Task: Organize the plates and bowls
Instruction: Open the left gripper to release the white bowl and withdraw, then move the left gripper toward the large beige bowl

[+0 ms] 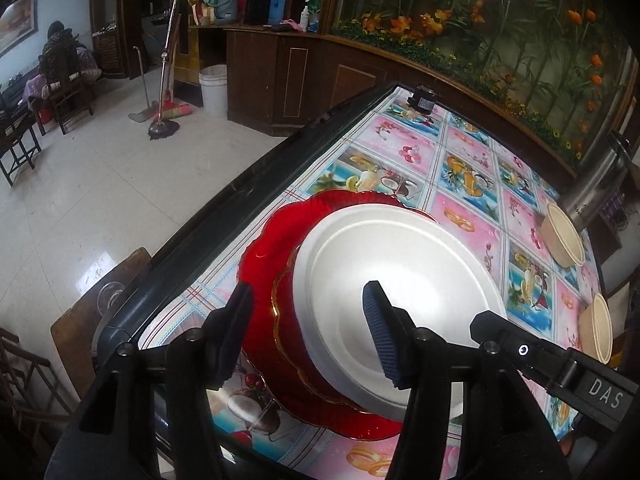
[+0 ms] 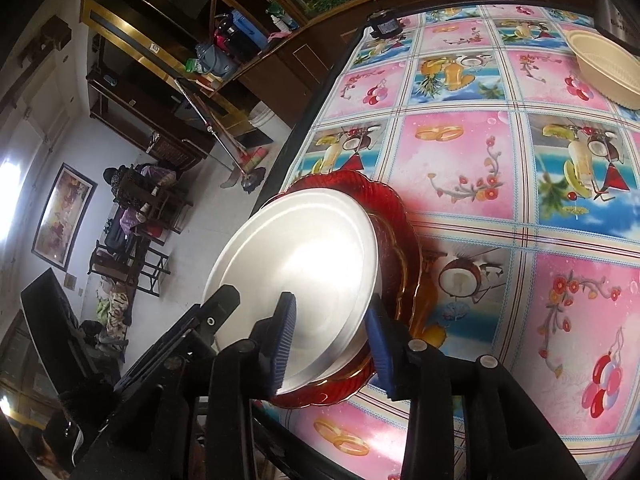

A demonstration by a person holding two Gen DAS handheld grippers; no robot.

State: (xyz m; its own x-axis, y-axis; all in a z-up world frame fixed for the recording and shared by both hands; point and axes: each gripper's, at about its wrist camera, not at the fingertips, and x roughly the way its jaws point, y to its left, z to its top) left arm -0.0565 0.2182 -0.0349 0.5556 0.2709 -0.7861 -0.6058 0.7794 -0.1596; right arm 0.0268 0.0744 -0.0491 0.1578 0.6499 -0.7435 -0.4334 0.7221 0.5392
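Note:
A white plate [image 1: 400,260] lies on top of a gold-rimmed red plate [image 1: 288,320], which lies on a larger red plate [image 1: 264,248] near the table's left edge. My left gripper [image 1: 308,320] stands open astride the stack's near rim, one pad over the white plate and the other outside the red ones. In the right wrist view my right gripper [image 2: 332,340] is open too, with the rim of the white plate [image 2: 304,256] between its blue pads and the red plate [image 2: 384,196] beneath. Two beige bowls [image 1: 564,236] [image 1: 600,328] sit at the right.
The table [image 1: 460,168] has a flowery pink and blue cloth and a dark raised edge [image 1: 224,220]. A steel flask [image 1: 596,184] stands behind the bowls, and a small black object [image 1: 422,100] sits at the far corner. A beige bowl [image 2: 600,68] shows at the far right.

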